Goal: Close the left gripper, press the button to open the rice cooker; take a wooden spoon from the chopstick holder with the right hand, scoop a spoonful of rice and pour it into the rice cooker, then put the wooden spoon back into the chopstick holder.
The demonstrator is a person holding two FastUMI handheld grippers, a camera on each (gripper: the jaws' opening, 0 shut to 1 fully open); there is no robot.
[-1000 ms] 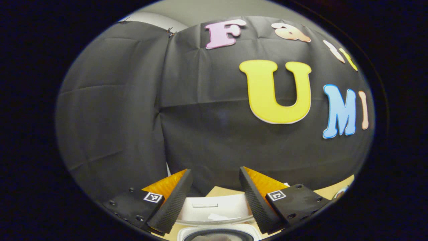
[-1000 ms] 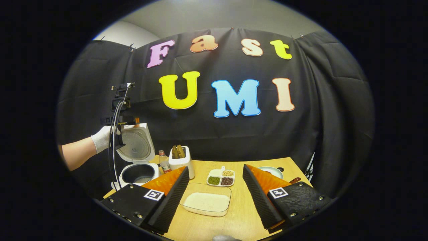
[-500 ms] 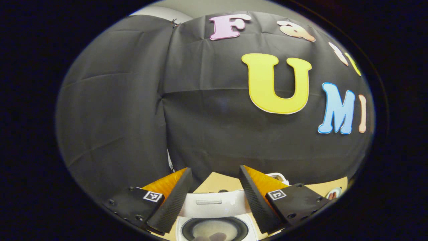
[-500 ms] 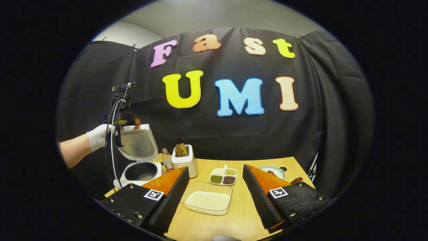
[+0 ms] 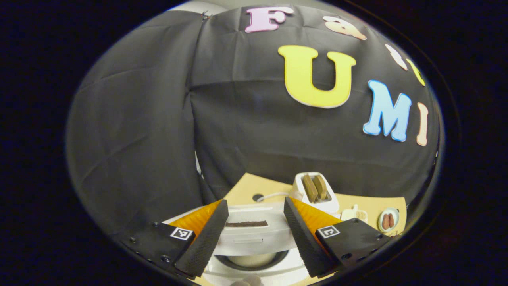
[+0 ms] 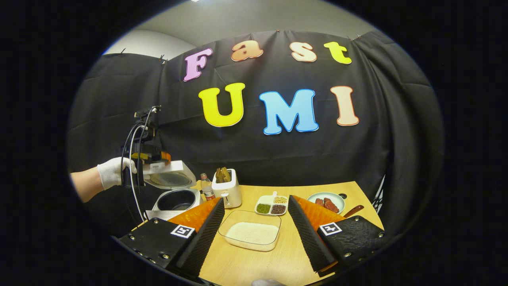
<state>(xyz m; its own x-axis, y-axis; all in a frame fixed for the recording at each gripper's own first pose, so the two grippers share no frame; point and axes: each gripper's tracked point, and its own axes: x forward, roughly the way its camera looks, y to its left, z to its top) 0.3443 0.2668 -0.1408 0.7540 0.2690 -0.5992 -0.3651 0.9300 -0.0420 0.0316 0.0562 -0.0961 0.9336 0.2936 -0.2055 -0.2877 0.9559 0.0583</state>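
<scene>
The half-lowered lid (image 6: 168, 174) overhangs the rice cooker (image 6: 176, 200), narrowing the way into it; bare counter (image 6: 254, 264) lies ahead of the right gripper (image 6: 256, 234).

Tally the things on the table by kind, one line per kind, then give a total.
Rice cooker: 1
Chopstick holder with wooden utensils: 1
Bottle: 1
Clear tray of rice: 1
Divided dish of beans: 1
Plate of food: 1
Total: 6
</scene>
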